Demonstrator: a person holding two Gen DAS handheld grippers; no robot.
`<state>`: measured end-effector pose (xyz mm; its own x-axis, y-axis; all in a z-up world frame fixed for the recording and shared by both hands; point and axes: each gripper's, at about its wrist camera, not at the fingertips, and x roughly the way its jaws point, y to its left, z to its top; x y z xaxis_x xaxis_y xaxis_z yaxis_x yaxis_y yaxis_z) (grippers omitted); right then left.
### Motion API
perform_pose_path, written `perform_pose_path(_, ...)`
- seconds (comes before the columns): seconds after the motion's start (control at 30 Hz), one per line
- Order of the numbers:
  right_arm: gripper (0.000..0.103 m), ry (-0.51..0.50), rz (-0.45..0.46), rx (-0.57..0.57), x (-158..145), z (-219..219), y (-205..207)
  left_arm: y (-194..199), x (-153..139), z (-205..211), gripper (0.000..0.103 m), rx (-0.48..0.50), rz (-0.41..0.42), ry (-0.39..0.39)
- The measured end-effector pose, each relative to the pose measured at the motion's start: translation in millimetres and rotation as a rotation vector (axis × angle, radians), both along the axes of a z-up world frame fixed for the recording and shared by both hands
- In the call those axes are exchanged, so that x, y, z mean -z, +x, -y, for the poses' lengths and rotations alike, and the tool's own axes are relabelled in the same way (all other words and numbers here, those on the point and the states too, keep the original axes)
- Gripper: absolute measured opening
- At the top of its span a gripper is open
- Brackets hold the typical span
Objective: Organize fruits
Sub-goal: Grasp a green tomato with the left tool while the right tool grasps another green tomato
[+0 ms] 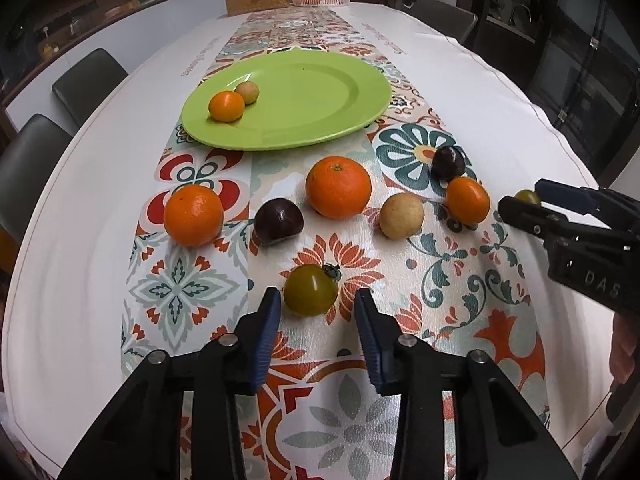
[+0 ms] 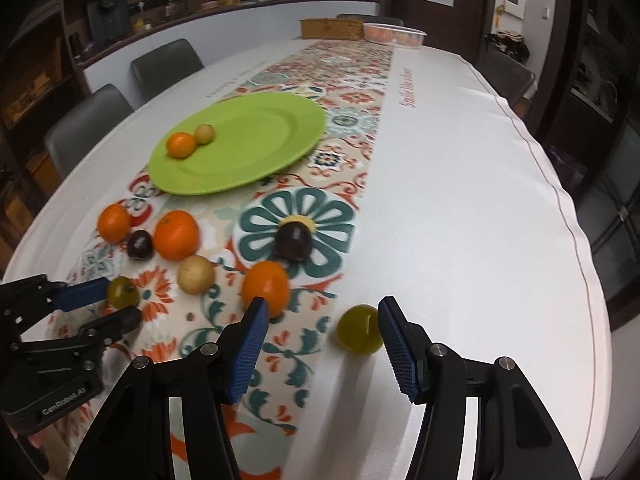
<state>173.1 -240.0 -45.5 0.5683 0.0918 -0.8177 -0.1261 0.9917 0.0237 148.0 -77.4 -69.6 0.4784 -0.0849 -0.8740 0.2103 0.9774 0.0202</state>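
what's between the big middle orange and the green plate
Nothing: only bare patterned runner separates the orange from the plate, shown in the left wrist view.

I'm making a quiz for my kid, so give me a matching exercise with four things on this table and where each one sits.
Things:
1. small orange
2. green tomato with stem
3. yellow-green fruit
4. dark plum

Places:
A. on the teal flower print
B. on the green plate
C. between the open fingers of the left claw
D. on the white cloth, between the open fingers of the right claw

Pairs: 1-B, 2-C, 3-D, 4-A
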Motion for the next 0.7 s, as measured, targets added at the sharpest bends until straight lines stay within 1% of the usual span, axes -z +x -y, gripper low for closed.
perform_pose_path(0.1,0.058,-0.007,-0.019,0.026,4,8,0,0,2,0,0.031,-0.004,-0.004,0.002)
perform_pose_path(0.17,0.052,-0.021,-0.043,0.046,9,12,1,0,2,-1,0.029,-0.01,-0.004,0.004)
perform_pose_path(0.2,0.047,-0.018,-0.061,0.054,13,15,2,1,3,-1,0.028,-0.01,-0.004,0.004)
perform_pose_path(0.23,0.042,-0.009,-0.063,0.062,15,17,2,1,3,-1,0.028,-0.01,-0.003,0.006)
perform_pose_path(0.27,0.04,0.001,-0.065,0.071,16,19,2,1,3,0,0.028,-0.01,-0.002,0.008)
perform_pose_path(0.3,0.036,0.001,-0.072,0.075,17,20,3,1,3,0,0.027,-0.01,-0.002,0.008)
perform_pose_path(0.33,0.032,-0.008,-0.079,0.075,18,19,4,1,3,-1,0.027,-0.009,-0.002,0.008)
perform_pose_path(0.4,0.028,-0.029,-0.07,0.078,18,18,4,1,3,-1,0.027,-0.011,-0.002,0.006)
perform_pose_path(0.47,0.028,-0.037,-0.063,0.082,17,18,3,1,2,-1,0.026,-0.009,0.001,0.006)
perform_pose_path(0.53,0.028,-0.024,-0.039,0.08,11,17,-2,0,1,-1,0.026,-0.002,0.011,0.004)
perform_pose_path(0.7,0.028,0.029,-0.026,0.035,-4,5,-16,-4,-7,-4,0.026,0.025,0.044,-0.036)
